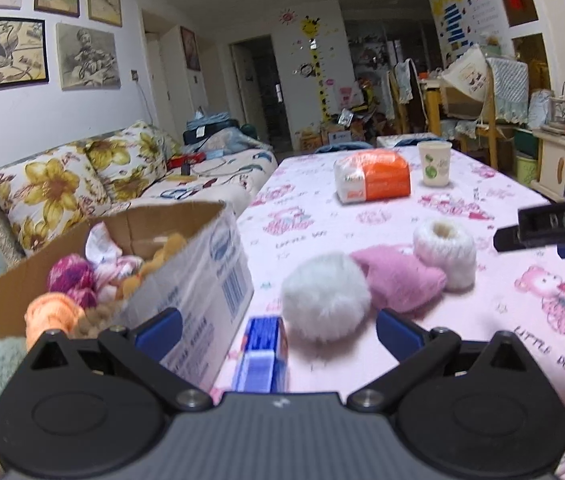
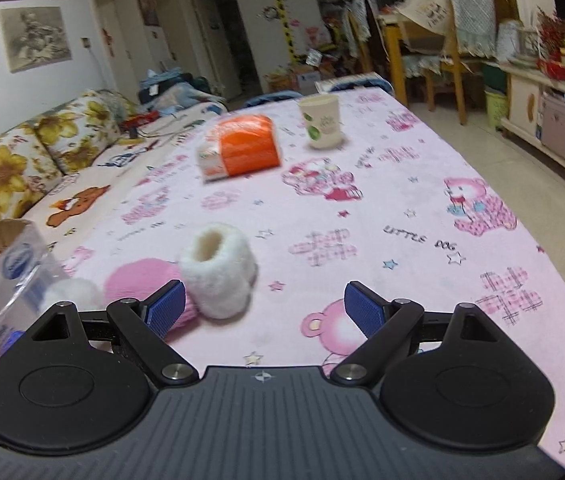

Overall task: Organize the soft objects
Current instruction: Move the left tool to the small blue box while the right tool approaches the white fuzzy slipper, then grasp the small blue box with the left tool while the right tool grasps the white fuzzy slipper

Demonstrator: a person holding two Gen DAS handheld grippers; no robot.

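We keep the cardboard box (image 1: 186, 280) at the table's near left so soft things drop straight in. Both the left gripper (image 1: 278, 326) and right gripper (image 2: 264, 306) are spread wide, empty. The white pompom (image 1: 324, 296) lies just ahead of our left gripper, right of the box.

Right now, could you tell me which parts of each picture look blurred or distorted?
Left wrist view: the white pompom and blue box near the lens are soft, and the cardboard box bows with the fisheye. Right wrist view: the orange pack and paper cup smear, and the tablecloth edge curves.
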